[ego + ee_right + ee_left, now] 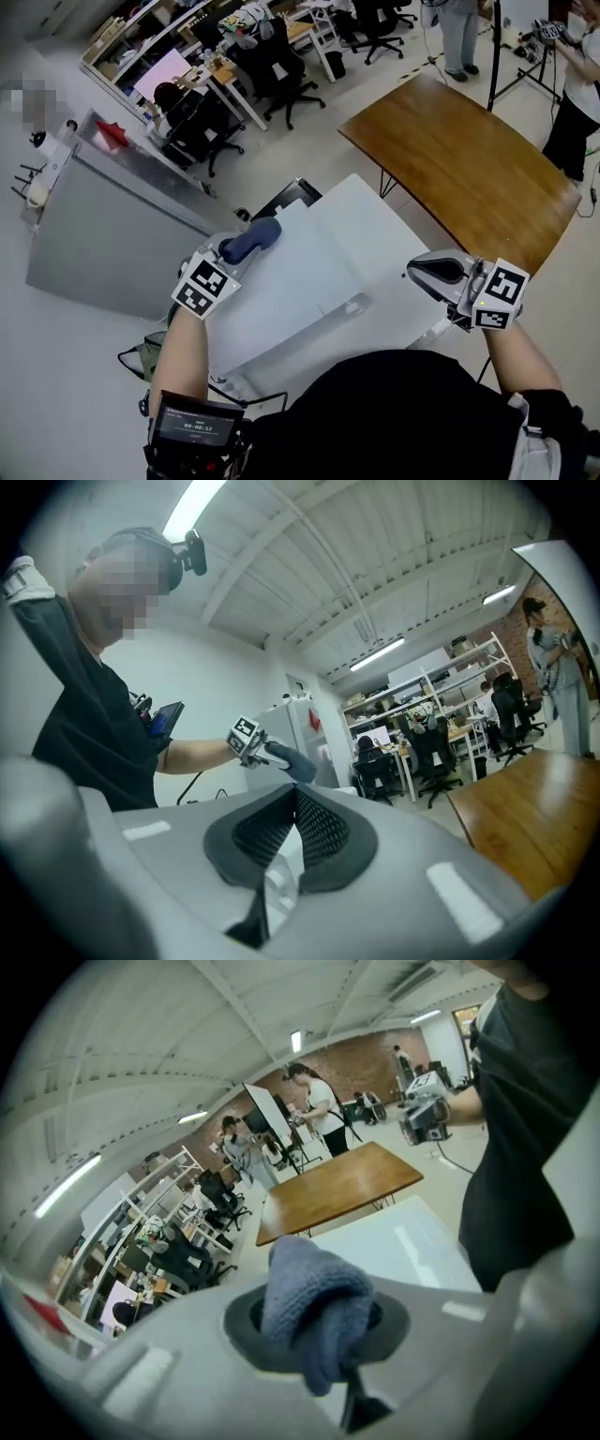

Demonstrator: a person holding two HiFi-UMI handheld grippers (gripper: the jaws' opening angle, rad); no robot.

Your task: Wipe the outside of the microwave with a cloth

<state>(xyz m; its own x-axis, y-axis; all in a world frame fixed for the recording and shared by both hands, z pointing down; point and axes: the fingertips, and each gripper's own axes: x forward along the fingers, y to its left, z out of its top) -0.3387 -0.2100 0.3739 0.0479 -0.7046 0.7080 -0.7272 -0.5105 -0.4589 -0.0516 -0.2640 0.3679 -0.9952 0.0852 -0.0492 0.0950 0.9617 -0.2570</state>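
Left gripper [242, 247], in the head view, sits over the near left corner of the white microwave [319, 253], clenched on a blue-grey cloth [263, 232] that bulges out past its tips. Right gripper [433, 272] hangs at the microwave's right edge, well apart from the left one, with its jaws pressed together and nothing between them. A brown wooden table [459, 159] stands just beyond the microwave.

In the left gripper view, the cloth [307, 1283] is bunched between the jaws of the left gripper [323, 1330] and hides most of the gap. The microwave's flat white top [398, 1241] lies past it, with the wooden table [337, 1185] behind. The right gripper [424, 1119] shows at the upper right, in the person's hand.

In the right gripper view, the black meshed pads [323, 832] of the right gripper [295, 827] meet at their tips and grasp nothing. Beyond them the left gripper [265, 753] shows with the cloth [298, 767] at its end, and the wooden table [534, 808] lies at the right.
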